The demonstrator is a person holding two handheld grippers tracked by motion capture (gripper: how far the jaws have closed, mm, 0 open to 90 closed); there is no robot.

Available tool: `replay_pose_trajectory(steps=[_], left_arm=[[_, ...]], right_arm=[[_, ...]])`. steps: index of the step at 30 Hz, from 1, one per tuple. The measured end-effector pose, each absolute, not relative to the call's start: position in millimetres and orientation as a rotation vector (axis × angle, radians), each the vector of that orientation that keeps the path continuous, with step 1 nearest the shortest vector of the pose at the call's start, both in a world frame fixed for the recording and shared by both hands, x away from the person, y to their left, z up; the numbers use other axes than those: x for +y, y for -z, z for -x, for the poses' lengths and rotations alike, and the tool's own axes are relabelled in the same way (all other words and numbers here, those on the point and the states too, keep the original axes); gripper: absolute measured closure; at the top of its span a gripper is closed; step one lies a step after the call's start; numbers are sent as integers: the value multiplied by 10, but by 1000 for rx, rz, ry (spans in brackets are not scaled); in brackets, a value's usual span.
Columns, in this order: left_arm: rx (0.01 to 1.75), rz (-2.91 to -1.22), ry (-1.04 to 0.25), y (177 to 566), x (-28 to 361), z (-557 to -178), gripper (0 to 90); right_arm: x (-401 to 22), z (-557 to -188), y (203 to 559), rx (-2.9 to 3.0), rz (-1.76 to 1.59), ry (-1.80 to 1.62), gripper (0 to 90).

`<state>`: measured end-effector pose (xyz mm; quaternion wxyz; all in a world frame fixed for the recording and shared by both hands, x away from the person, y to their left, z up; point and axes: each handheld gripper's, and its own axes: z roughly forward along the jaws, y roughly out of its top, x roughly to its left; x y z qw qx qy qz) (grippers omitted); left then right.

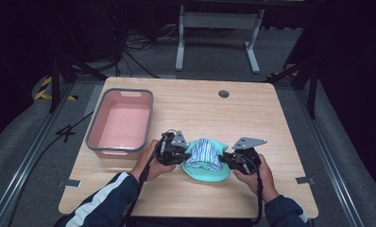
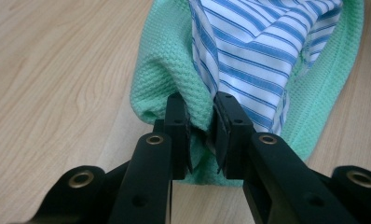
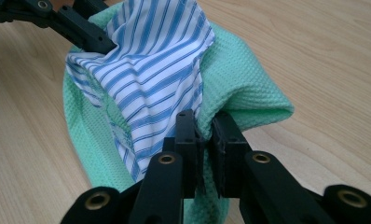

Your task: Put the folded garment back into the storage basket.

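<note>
Green waffle-knit cloth wraps blue-striped woven fabric; left gripper and right gripper each pinch its bunched edge.

left tool clamped, level | right tool clamped, level

Pink bin on wooden table

I see the cloth bundle at the counter's near edge, between my left gripper and right gripper. The tub sits on the counter, left of them and farther back.
</note>
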<state>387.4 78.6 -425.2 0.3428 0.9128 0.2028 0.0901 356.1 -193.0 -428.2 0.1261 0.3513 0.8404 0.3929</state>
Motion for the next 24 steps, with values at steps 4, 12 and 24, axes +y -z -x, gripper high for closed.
replay_pose_trajectory(steps=[4,12,24], left_arm=[[509,-2371,-263,4159,795,-3871,768],[512,-2350,-296,4038,836,-3878,768],[525,-2312,-367,3819,1020,-3889,768]], right_arm=[[-1927,-3559,4222,2440,-1020,-1151,820],[-1893,-3585,4078,2425,-999,-1156,819],[-1734,-3678,3844,2425,-941,-1166,819]])
